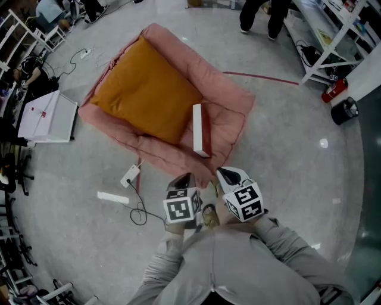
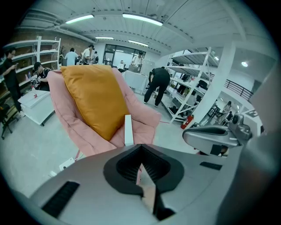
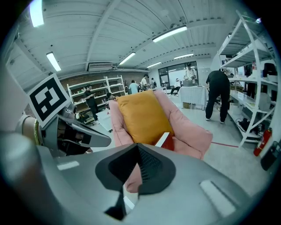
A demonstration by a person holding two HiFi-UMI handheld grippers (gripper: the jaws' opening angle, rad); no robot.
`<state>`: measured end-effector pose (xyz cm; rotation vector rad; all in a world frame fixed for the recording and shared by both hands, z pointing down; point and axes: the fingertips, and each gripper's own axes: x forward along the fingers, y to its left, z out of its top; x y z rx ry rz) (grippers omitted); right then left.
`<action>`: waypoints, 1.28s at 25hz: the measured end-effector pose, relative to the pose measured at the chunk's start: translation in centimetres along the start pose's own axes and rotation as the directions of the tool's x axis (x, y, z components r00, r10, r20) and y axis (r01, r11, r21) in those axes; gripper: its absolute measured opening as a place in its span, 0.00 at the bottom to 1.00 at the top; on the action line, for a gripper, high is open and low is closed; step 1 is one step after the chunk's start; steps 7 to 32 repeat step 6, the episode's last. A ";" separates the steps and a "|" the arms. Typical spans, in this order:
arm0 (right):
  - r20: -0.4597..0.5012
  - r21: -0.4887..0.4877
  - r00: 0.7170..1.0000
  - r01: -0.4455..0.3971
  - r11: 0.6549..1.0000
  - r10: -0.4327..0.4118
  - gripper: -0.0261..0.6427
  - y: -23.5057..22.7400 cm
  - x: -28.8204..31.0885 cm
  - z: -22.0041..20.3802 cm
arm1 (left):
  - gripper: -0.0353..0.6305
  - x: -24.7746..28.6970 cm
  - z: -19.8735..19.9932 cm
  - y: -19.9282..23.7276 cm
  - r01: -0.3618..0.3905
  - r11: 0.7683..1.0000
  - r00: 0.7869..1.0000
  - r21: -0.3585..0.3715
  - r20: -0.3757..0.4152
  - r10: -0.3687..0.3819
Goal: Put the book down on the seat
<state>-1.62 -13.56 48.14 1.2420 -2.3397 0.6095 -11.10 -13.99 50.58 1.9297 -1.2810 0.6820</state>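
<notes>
A book (image 1: 199, 130) with a red cover and white page edges stands on its edge on the seat of the pink floor chair (image 1: 229, 101), leaning by the orange cushion (image 1: 146, 89). It also shows in the left gripper view as the book (image 2: 127, 130) and in the right gripper view as the book (image 3: 164, 139). My left gripper (image 1: 185, 177) and right gripper (image 1: 225, 173) hover side by side over the floor, just in front of the chair's near edge and apart from the book. The left gripper (image 2: 141, 166) and the right gripper (image 3: 137, 154) are both shut with nothing between their jaws.
A white power strip (image 1: 130, 176) with a black cable lies on the floor by the chair's near left corner. A white box (image 1: 47, 116) sits at the left. White shelving (image 1: 333, 30), a fire extinguisher (image 1: 334, 89) and a standing person (image 1: 256, 15) are at the back right.
</notes>
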 end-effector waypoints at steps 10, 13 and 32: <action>0.021 -0.022 1.000 -0.006 1.000 0.006 0.04 1.1 -0.7 0.7 | 0.06 -1.3 -0.1 0.1 0.000 1.000 1.000 0.003 0.011 0.000; 0.021 -0.022 1.000 -0.006 1.000 0.006 0.04 1.1 -0.7 0.7 | 0.06 -1.3 -0.1 0.1 0.000 1.000 1.000 0.003 0.011 0.000; 0.021 -0.022 1.000 -0.006 1.000 0.006 0.04 1.1 -0.7 0.7 | 0.06 -1.3 -0.1 0.1 0.000 1.000 1.000 0.003 0.011 0.000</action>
